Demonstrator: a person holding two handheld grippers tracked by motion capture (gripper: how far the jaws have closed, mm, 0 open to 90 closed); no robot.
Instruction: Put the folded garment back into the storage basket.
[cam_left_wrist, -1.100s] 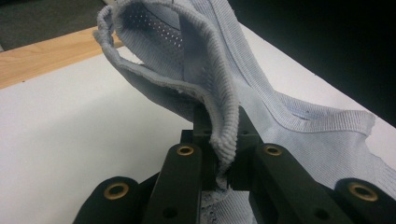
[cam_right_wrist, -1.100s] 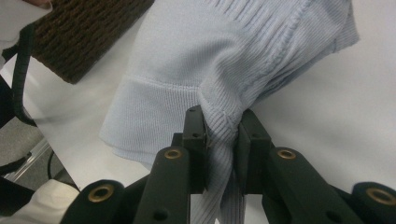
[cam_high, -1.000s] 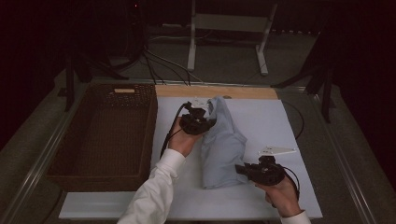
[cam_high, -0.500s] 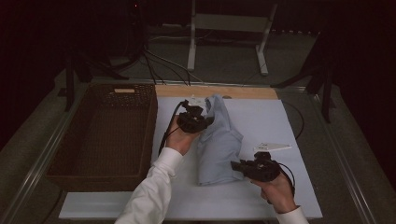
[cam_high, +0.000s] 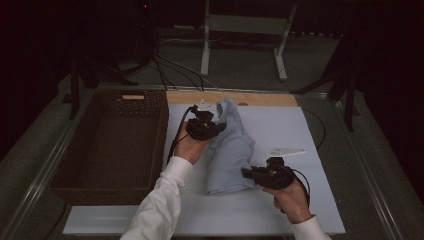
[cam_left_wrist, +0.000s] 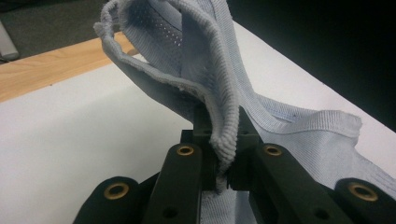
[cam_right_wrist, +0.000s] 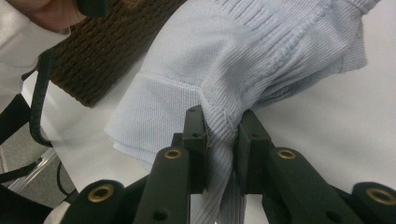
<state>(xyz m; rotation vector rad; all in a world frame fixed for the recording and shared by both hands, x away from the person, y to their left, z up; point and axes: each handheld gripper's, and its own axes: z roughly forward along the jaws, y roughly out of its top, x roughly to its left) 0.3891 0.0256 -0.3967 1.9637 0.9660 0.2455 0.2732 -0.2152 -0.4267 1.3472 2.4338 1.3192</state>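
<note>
While each claw clamps one end — left claw (cam_high: 216, 127) the far ribbed hem, right claw (cam_high: 246, 173) the near edge — the pale-blue garment (cam_high: 231, 152) stretches over the white counter (cam_high: 280, 130), presumably for folding beside the wicker basket (cam_high: 110, 145).

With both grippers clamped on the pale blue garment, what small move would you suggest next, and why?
Probably lift both together and carry the garment left toward the wicker basket. The left gripper pinches a ribbed edge at the far end, the right gripper pinches the near end, and the bunched cloth rests on the white board beside the basket.
</note>
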